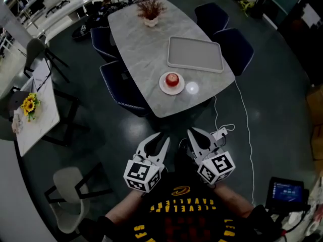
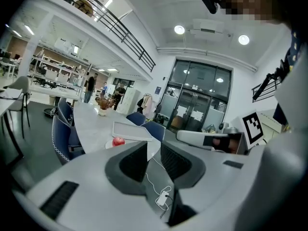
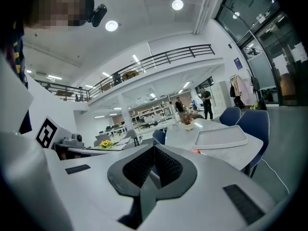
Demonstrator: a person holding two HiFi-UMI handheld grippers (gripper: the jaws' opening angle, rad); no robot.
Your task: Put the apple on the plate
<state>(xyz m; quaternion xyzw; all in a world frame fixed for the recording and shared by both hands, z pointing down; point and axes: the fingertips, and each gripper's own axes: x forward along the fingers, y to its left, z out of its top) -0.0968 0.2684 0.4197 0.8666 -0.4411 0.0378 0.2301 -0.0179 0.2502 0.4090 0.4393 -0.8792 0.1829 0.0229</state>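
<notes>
Apple [image 1: 172,78] sits on the plate [image 1: 164,88], centre of the head view, near the lower end of the table [image 1: 144,54]. From how it lies, the task looks done already, or not reset.

Handling (my read): the apple is firm, round and smooth-skinned, and light enough for one hand-held gripper. It'll roll if nudged off-centre and bruise if squeezed hard. Best hold is across the widest part, pads on opp. sides at mid-height, approaching from above or the side and clear of the stem. The plate is shallow w/ a low rim, so it won't stop a roll much.

Containers:
- plate: holds the apple only.
- tray [image 1: 195,54]: just above-right of the plate, apart from it, nothing in it.
- pot w/ dried plant [image 1: 151,14]: top of frame, far end of the table.
- bright round spot touching the plate's right edge: prob. lamp glare, can't say for sure.

Grippers: both low in the frame, close to the person's body, well apart from the table.
- left hand-held gripper [image 1: 162,137]: jaws apart, only floor and a cable show in the gap.
- right hand-held gripper [image 1: 194,131]: jaws together at the tips, nothing in them.
</notes>
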